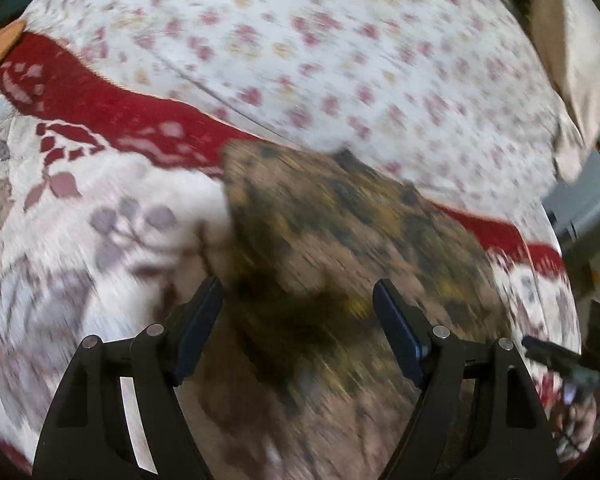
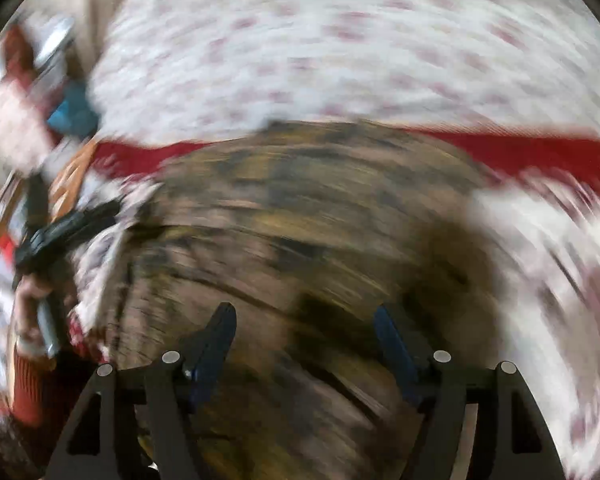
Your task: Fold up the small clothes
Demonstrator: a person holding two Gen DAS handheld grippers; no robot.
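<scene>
Both views were pretty smeared with motion blur, so fine detail couldn't really be made out. The small garment (image 1: pixel 340 240), a brownish piece with a dark and yellow mottled print, was seen spread flat on the bed cover (image 1: pixel 80 240), a pale cover with greyish leaf shapes and a red patterned band (image 1: pixel 100 108) running across it. Beyond the band, a white sheet with small pink flowers (image 1: pixel 340 40) was visible.

In the left wrist view, the left gripper (image 1: pixel 298 300) was held above the near part of the garment with its jaws standing wide apart, nothing clamped between them. The cloth was seen under and ahead of the gap, its far edge lying over the red band. The left finger (image 1: pixel 200 312) sat roughly over the garment's left edge, the other one over the cloth itself.

In the right wrist view, the right gripper (image 2: pixel 304 332) was likewise spread open and empty, with the garment (image 2: pixel 320 220) filling the space below and in front of it. No pinch on the fabric could be made out. Whether either gripper's tips actually touched the cloth couldn't be told through the blur.

At the left edge of that view, a hand (image 2: pixel 32 300) on the other gripper's dark handle was glimpsed, just beside the garment's edge.
</scene>
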